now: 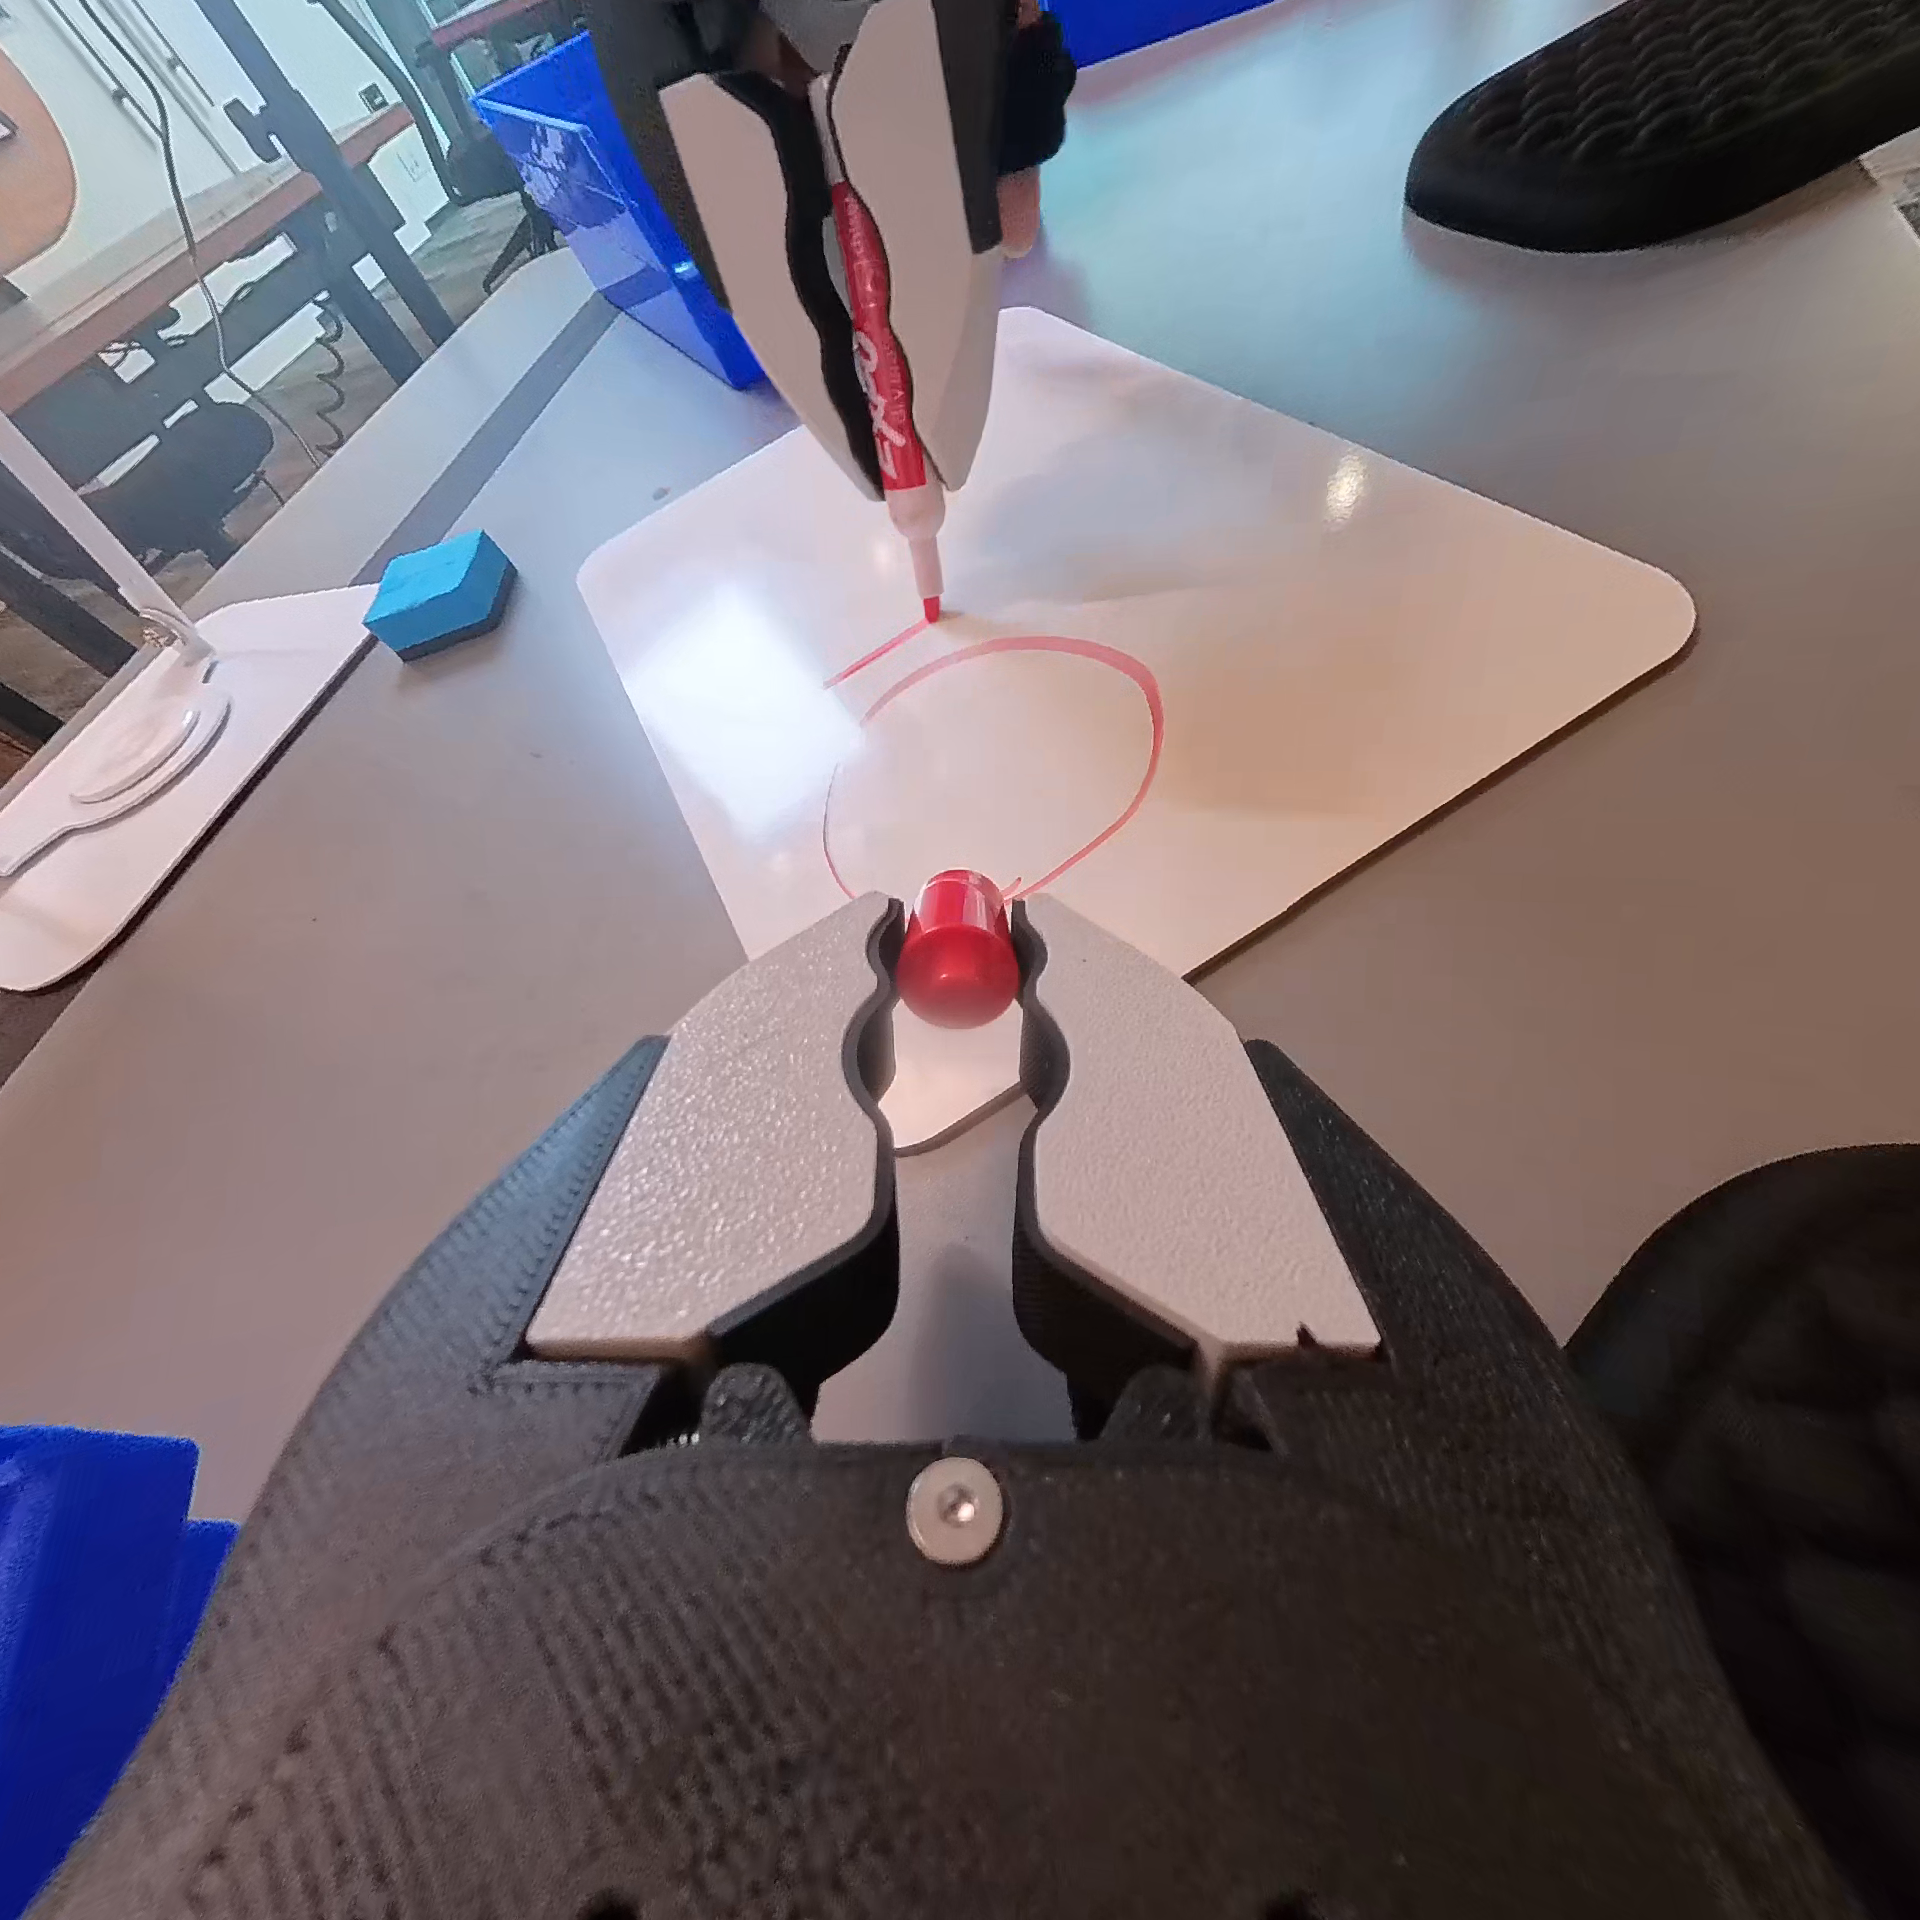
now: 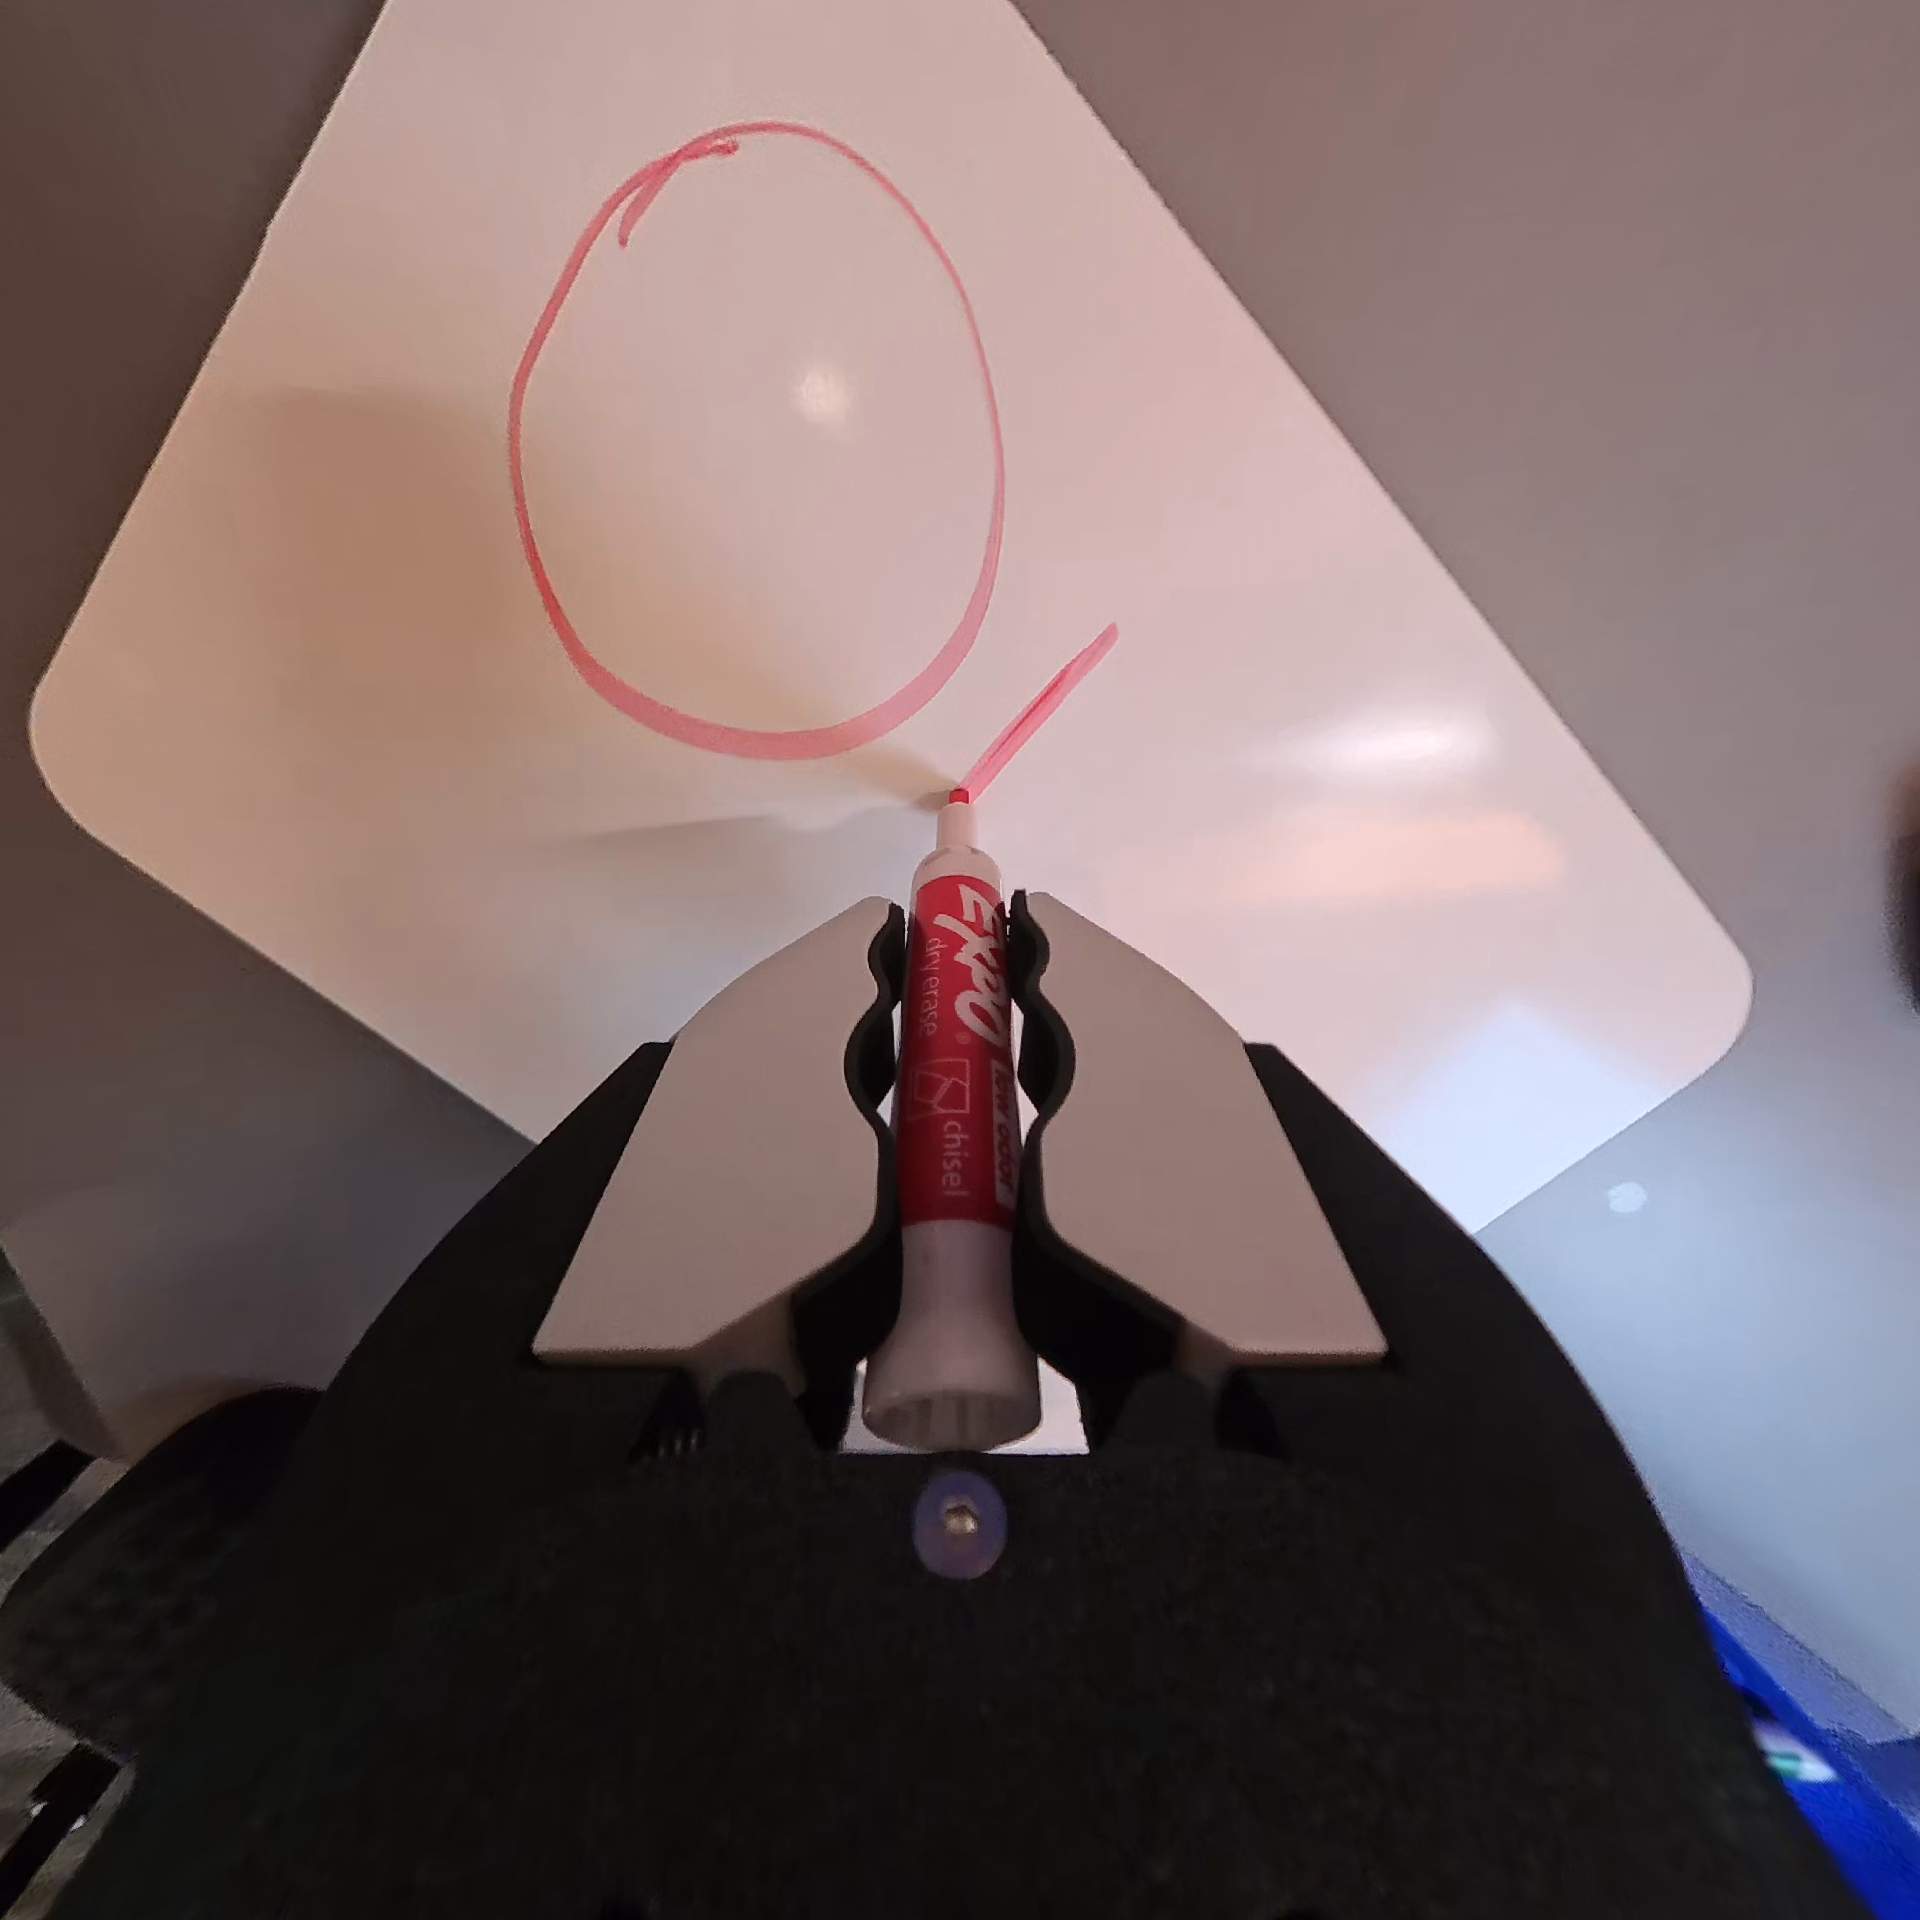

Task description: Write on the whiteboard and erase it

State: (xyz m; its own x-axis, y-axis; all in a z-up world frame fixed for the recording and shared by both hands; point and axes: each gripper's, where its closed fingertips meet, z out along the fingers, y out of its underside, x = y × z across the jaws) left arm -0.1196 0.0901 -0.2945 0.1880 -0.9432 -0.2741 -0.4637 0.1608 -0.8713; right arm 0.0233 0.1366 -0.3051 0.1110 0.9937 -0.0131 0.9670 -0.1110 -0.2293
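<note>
I am holding the red marker (image 2: 954, 1049) clamped in the right gripper (image 2: 956, 914), both jaws pressing its barrel. Its long axis is running parallel to the fingers, tip forward and blunt white end back toward the camera. In the left wrist view the same marker (image 1: 878, 343) is standing steeply, tilted slightly, tip pointing down onto the whiteboard (image 1: 1351, 665).

The tip is touching the board at the end of a short red stroke (image 2: 1044, 707). That stroke is lying just beside a large red oval (image 2: 758, 436) and apart from it. The oval's line is overlapping itself at the end far from the marker.

The whiteboard (image 2: 1299, 582) is lying flat on the grey table (image 1: 416, 987), turned so one rounded corner is pointing toward the left gripper (image 1: 956, 935).

The left gripper is closed on the red cap (image 1: 956, 961), holding it near the fingertips over the board's near corner. The cap's rounded closed end is facing the camera; I cannot tell whether it is touching the board.

A blue eraser (image 1: 442, 592) is sitting on the table, left of the board and apart from it. A white lamp base (image 1: 156, 748) is sitting further left, and a blue bin (image 1: 603, 208) is standing behind the right gripper (image 1: 904, 468).
</note>
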